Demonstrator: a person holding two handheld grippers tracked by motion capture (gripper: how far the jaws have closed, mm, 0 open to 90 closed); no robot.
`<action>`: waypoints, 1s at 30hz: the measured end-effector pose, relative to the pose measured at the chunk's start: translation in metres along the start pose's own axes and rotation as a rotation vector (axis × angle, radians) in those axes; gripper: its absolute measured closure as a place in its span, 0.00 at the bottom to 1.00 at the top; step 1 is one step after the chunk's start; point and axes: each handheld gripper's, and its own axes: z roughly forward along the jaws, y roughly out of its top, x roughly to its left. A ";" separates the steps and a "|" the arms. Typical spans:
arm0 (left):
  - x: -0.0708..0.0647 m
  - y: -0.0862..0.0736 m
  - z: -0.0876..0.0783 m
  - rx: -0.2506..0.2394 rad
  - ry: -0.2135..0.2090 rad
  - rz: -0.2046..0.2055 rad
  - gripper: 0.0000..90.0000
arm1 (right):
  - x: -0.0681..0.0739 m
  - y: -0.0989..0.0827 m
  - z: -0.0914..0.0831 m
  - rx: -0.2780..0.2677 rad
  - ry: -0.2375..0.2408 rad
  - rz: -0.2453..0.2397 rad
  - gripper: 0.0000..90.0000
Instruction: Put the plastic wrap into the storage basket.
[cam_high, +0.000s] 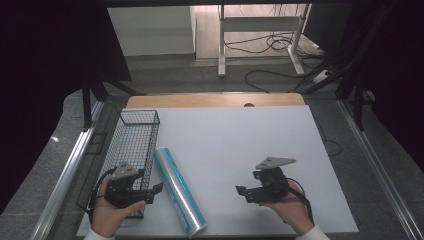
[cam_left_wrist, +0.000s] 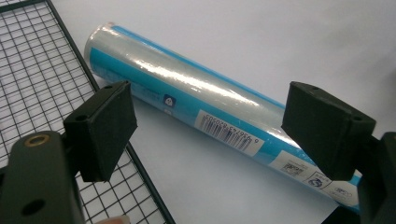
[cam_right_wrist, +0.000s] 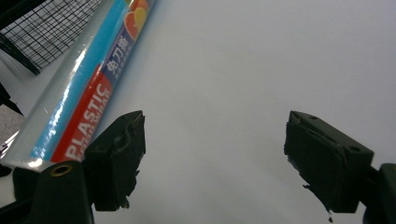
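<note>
A long roll of plastic wrap (cam_high: 179, 190) in a blue and clear sleeve lies diagonally on the white table, just right of a black wire basket (cam_high: 131, 145). My left gripper (cam_high: 152, 192) is open at the basket's near right corner, its jaws aimed at the roll (cam_left_wrist: 201, 102) with nothing between them. My right gripper (cam_high: 244, 192) is open too, a little way right of the roll, pointing left toward it. In the right gripper view the roll (cam_right_wrist: 88, 88) runs along the left side, with the red "PLASTIC" label showing.
The white tabletop (cam_high: 240, 140) stretches bare from the roll to the right edge. A wooden strip (cam_high: 215, 100) borders its far side. Metal rails (cam_high: 65, 175) flank the table. Cables and a desk frame (cam_high: 260, 35) sit on the floor beyond.
</note>
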 end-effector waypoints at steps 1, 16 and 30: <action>0.001 0.000 0.000 -0.002 0.003 -0.003 0.19 | 0.005 0.004 0.006 0.013 0.010 -0.004 0.23; 0.016 -0.004 -0.009 -0.023 0.035 -0.044 0.19 | 0.071 0.056 0.089 0.169 0.086 -0.067 0.20; 0.019 -0.006 -0.010 -0.024 0.040 -0.052 0.19 | 0.110 0.078 0.142 0.247 0.112 -0.078 0.21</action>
